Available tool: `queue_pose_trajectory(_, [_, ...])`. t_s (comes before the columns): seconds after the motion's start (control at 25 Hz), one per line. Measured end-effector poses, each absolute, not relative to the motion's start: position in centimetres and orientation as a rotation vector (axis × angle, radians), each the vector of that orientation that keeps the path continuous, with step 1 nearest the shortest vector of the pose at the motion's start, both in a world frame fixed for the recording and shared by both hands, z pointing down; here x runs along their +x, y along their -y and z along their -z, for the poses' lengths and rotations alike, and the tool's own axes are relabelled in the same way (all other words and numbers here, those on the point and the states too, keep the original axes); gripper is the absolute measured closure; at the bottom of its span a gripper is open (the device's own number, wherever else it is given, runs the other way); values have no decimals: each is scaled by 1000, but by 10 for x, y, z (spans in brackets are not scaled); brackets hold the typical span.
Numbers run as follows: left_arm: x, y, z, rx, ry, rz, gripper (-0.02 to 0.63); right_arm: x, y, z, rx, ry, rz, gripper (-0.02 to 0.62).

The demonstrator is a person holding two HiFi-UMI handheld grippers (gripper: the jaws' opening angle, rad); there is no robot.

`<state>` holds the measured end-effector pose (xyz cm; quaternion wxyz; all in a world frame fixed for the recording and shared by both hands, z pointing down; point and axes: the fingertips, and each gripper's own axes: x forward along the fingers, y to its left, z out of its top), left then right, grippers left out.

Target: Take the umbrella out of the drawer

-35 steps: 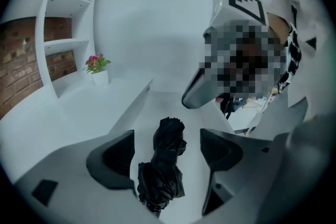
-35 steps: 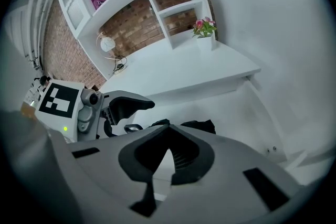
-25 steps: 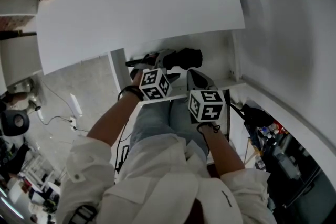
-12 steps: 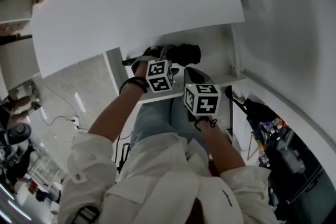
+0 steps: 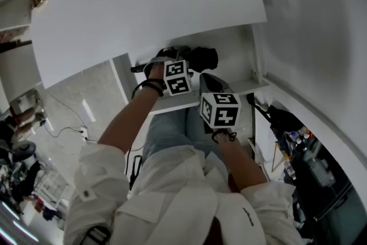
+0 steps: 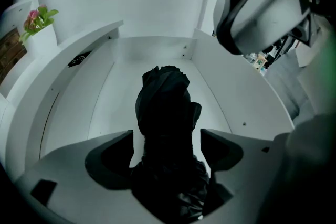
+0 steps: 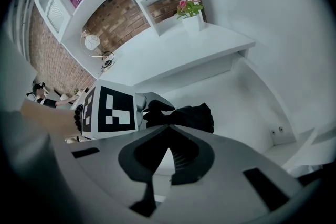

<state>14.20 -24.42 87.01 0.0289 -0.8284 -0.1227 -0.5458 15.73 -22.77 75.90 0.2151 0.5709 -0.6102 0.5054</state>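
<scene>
Black folded umbrella (image 6: 165,107) lies along the middle of the white drawer (image 6: 100,97), at the centre of your left gripper view. Your left gripper (image 6: 167,136) straddles it, jaws apart with a slim gap on each side. Your right gripper (image 7: 168,127) sits just below and right of it in the head view, jaws together, holding nothing.

Soft, even indoor light w/ heavy fisheye in all views.
White drawer (image 6: 113,97) nearly washes out, shadows faint; umbrella (image 6: 165,107) reads as detail-less black; gripper views go dark at corners, edges bend.
</scene>
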Motion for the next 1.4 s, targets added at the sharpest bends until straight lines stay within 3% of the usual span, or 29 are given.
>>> queue_pose_trajectory(0.8, [137, 246, -893, -2453, 365, 1763, 215, 163, 228, -754, 1625, 1697, -1384, 578])
queue_pose_trajectory(1.4, [137, 247, -891, -2455, 346, 1763, 327, 167, 226, -746, 1626, 1725, -1352, 578])
